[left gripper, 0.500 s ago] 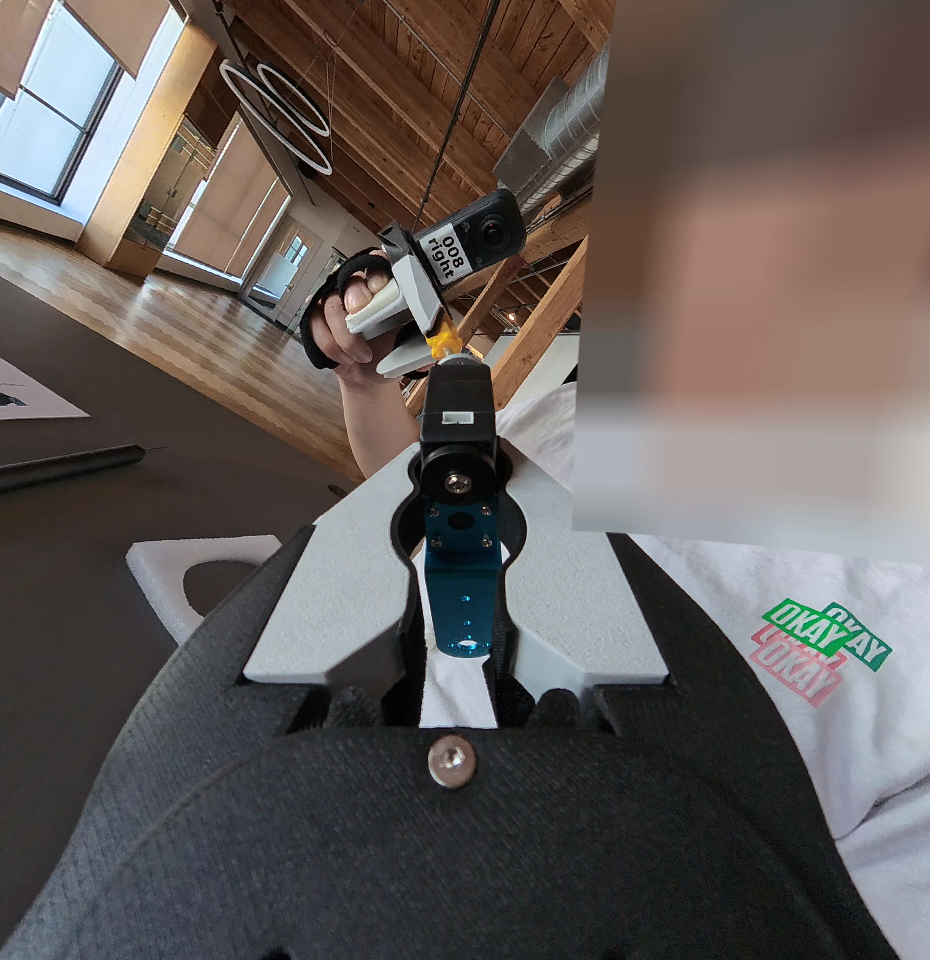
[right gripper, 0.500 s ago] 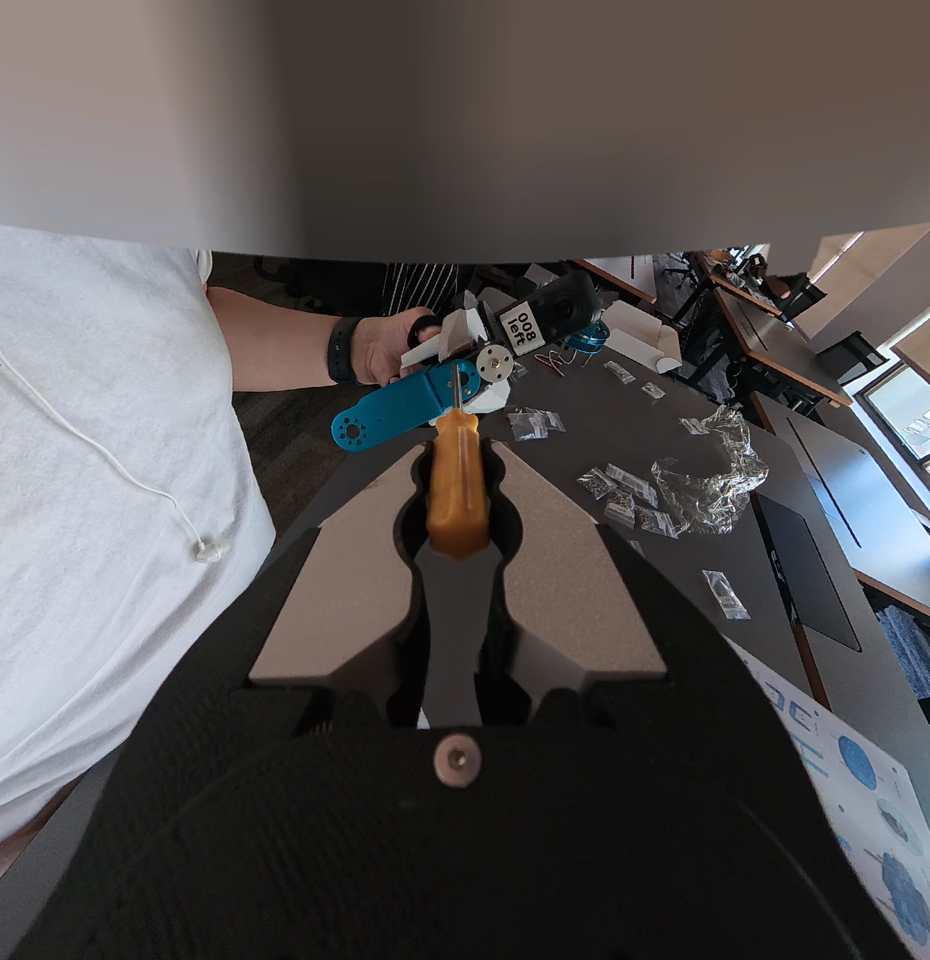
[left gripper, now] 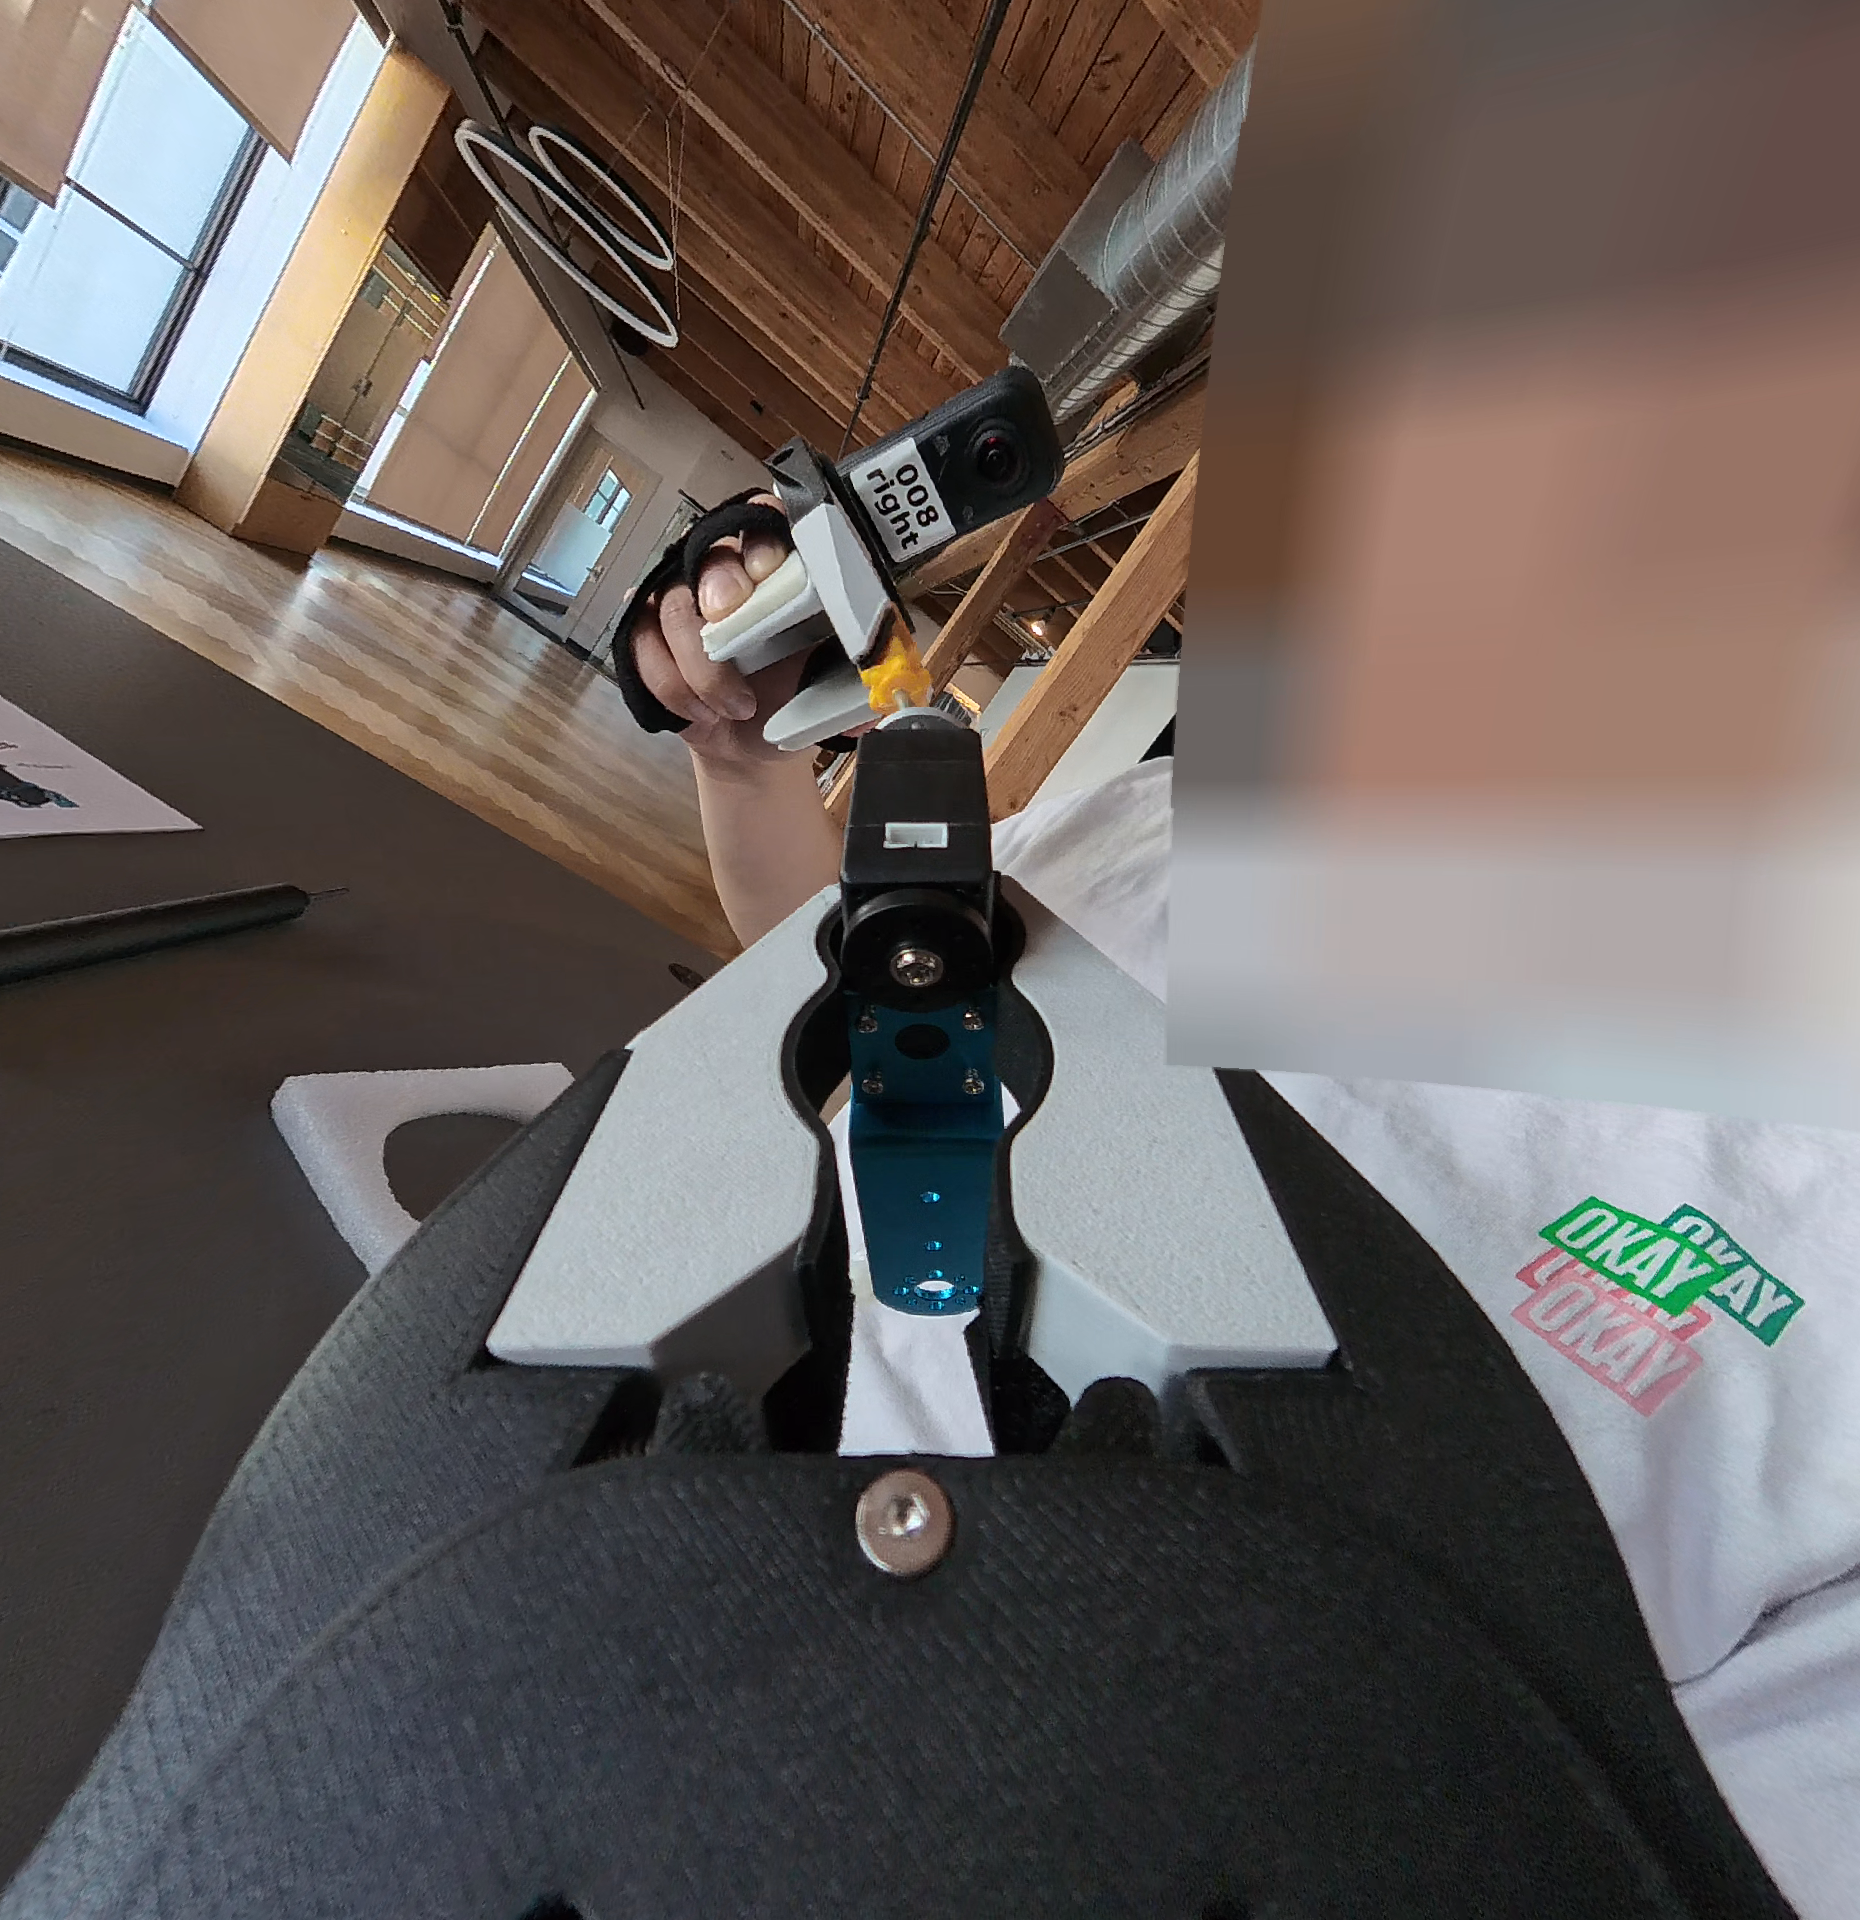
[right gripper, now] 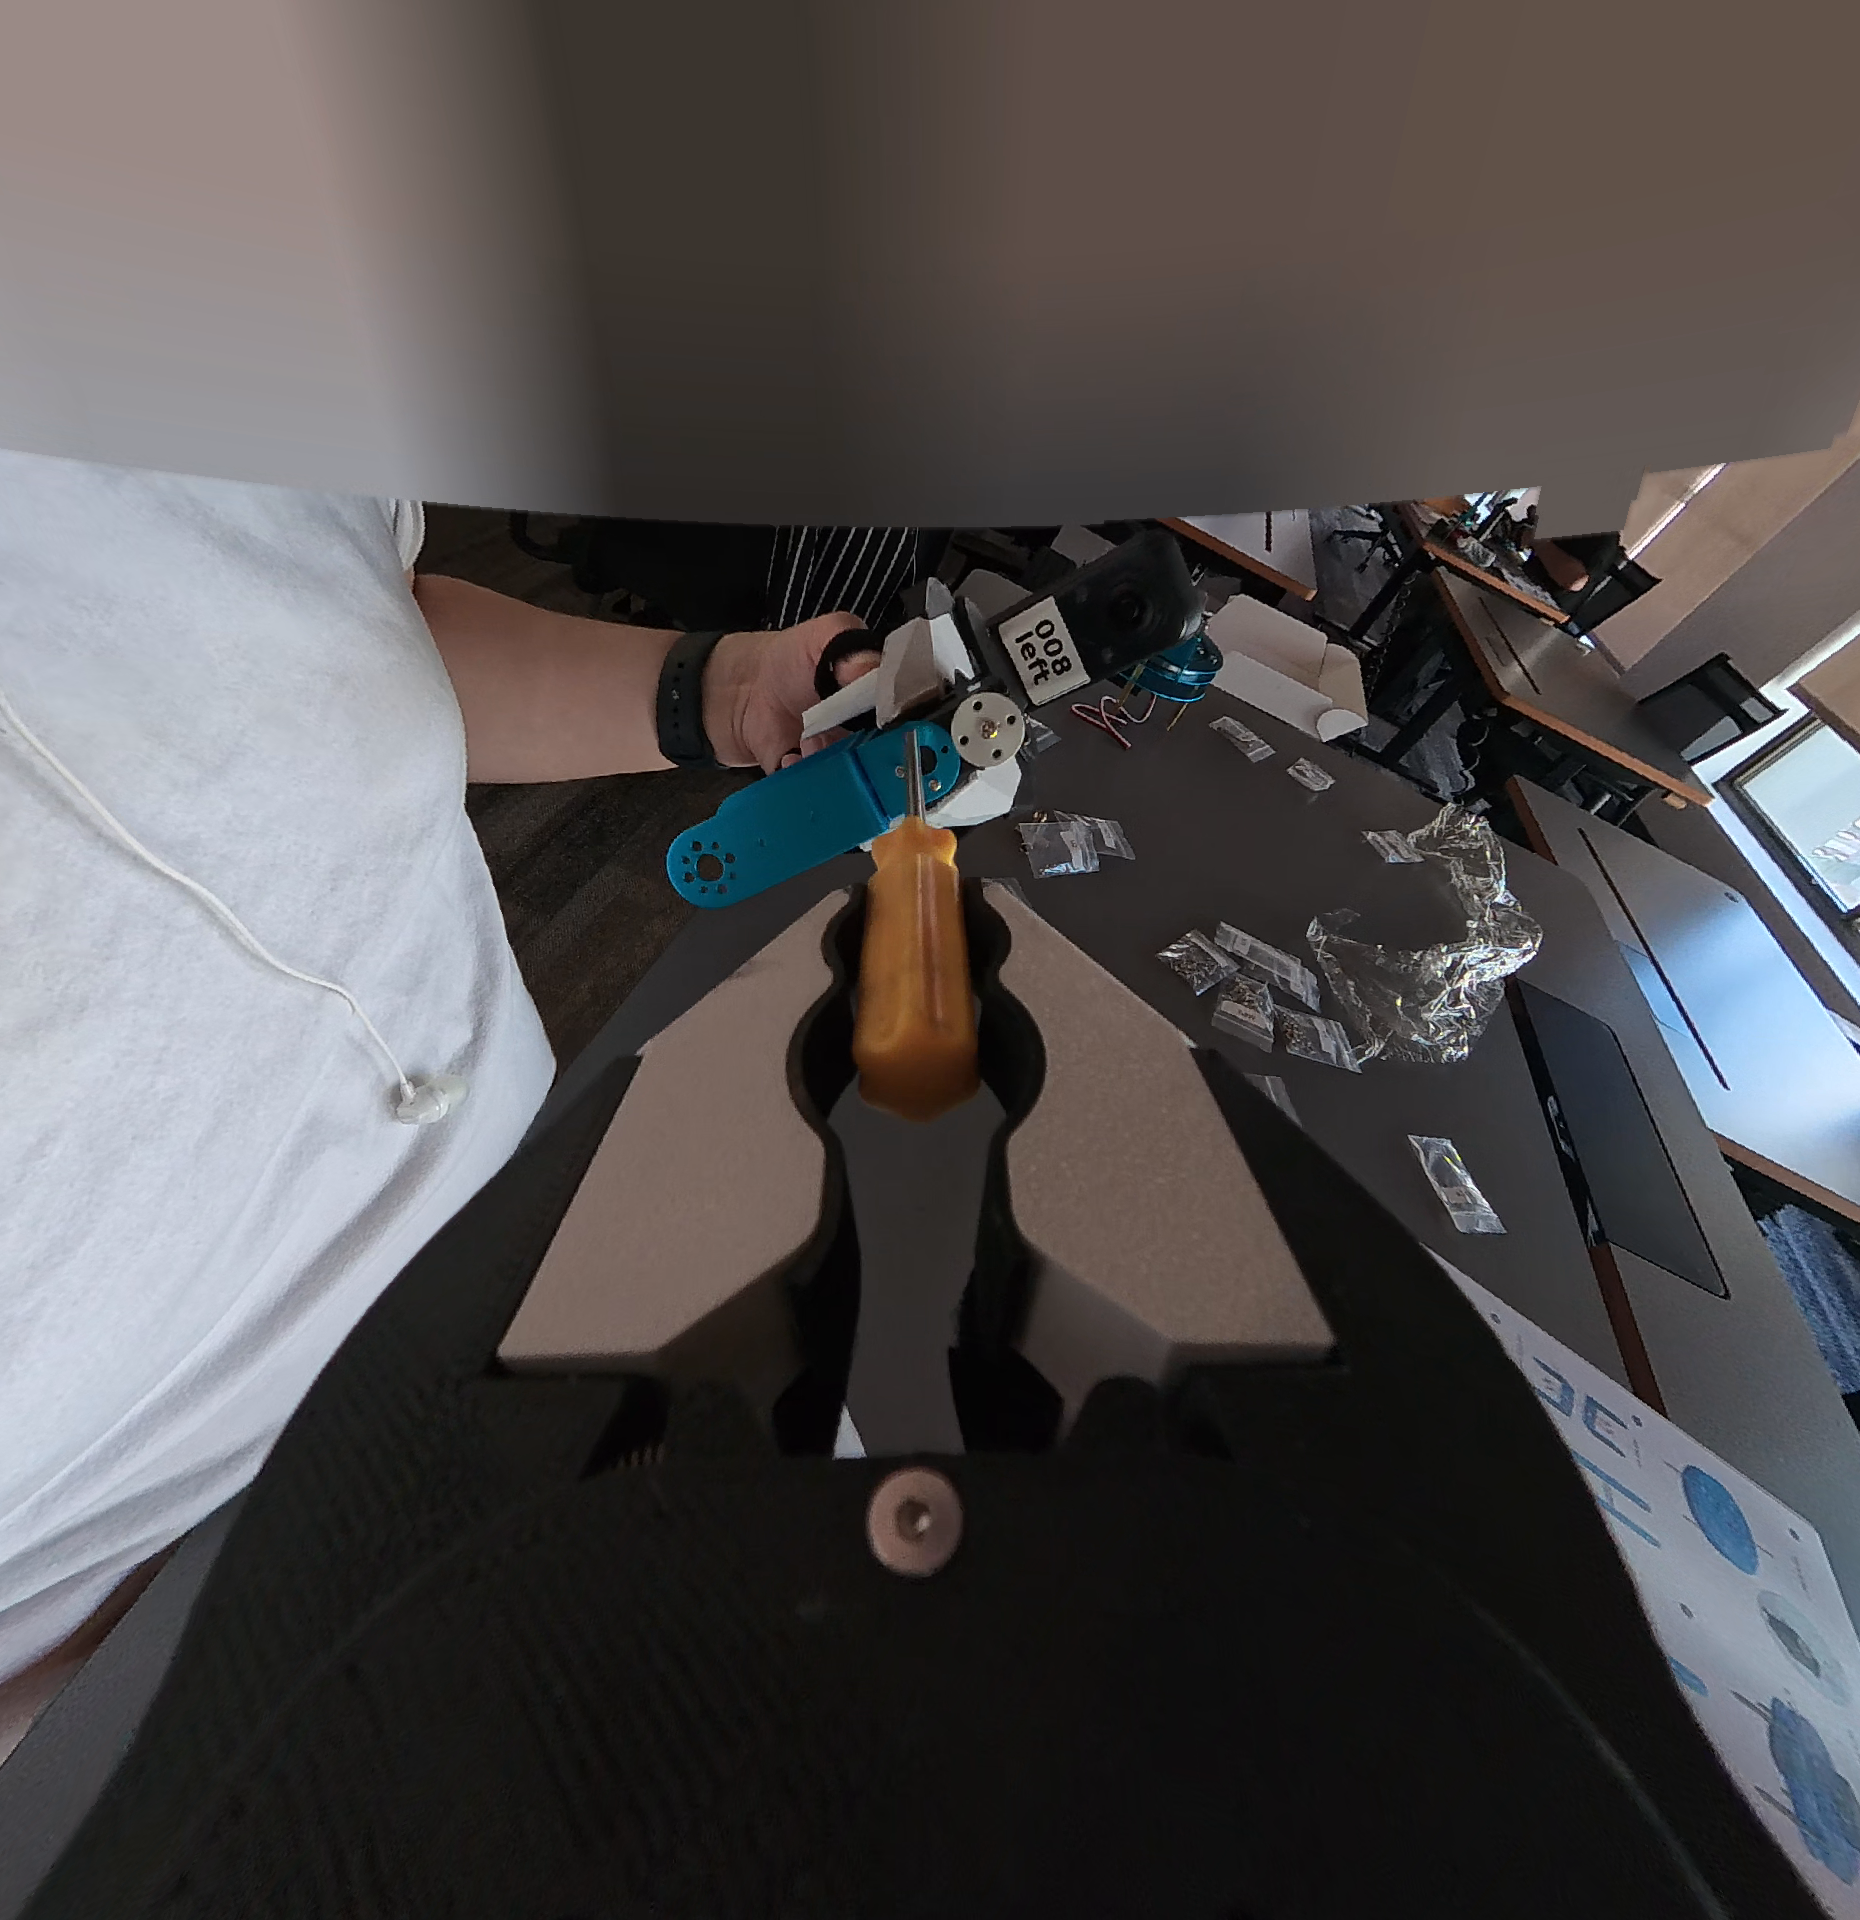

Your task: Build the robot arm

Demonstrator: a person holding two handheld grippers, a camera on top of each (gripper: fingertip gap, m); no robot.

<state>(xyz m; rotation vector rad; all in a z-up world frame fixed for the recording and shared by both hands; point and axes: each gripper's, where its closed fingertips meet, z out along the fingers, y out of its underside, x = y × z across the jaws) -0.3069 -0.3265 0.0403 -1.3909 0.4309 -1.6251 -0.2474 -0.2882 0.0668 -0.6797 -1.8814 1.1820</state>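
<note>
The left claw (left gripper: pixel 915 997) is clenched on a black servo motor (left gripper: pixel 913 831) with a blue metal bracket (left gripper: pixel 926 1174) fixed to it; the bracket's long arm lies back between the two grey fingers (left gripper: pixel 677 1174). The assembly is held up in the air, above the dark desk (left gripper: pixel 178 1091). Just beyond the servo's far end, the right claw (left gripper: pixel 853 665) meets it with the tip of a screwdriver. A white foam piece (left gripper: pixel 344 1122) with a cut-out lies on the desk beside the left claw.

In the right wrist view, the right claw (right gripper: pixel 915 997) is closed around the amber handle of the screwdriver (right gripper: pixel 913 987), whose steel shaft touches the round end of the blue bracket. Farther off on the desk lie small clear bags of hardware (right gripper: pixel 1248 997), crumpled clear plastic wrap (right gripper: pixel 1425 977) and a printed sheet (right gripper: pixel 1778 1558) at the right edge.
</note>
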